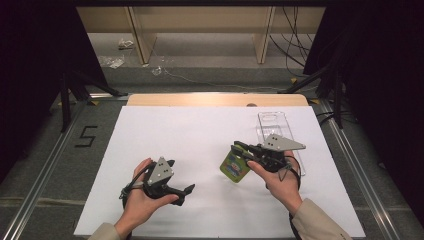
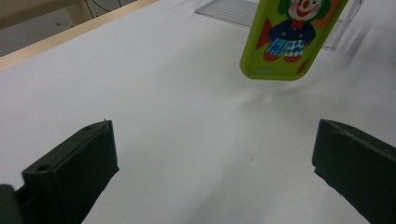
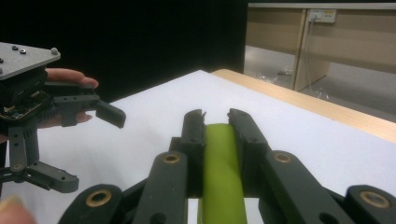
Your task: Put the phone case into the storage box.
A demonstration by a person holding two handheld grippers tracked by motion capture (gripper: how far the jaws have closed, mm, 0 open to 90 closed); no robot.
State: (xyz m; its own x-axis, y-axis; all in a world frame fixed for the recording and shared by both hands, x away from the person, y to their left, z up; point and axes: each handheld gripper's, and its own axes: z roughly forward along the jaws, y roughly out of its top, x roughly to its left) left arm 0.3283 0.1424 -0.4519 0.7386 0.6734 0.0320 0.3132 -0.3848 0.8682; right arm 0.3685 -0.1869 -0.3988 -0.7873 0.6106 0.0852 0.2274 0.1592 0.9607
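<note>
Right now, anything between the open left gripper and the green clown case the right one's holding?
Nothing visible. The left gripper is open, and bare white table cover lies between it and the green case, which the right gripper holds off the surface. The clear plastic tray sits beyond.

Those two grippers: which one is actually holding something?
The right gripper: its fingers clamp the green clown case. The left gripper is open, holding nothing.

High cam overhead facing fwd; tool cams low (close), sharing white sheet.
</note>
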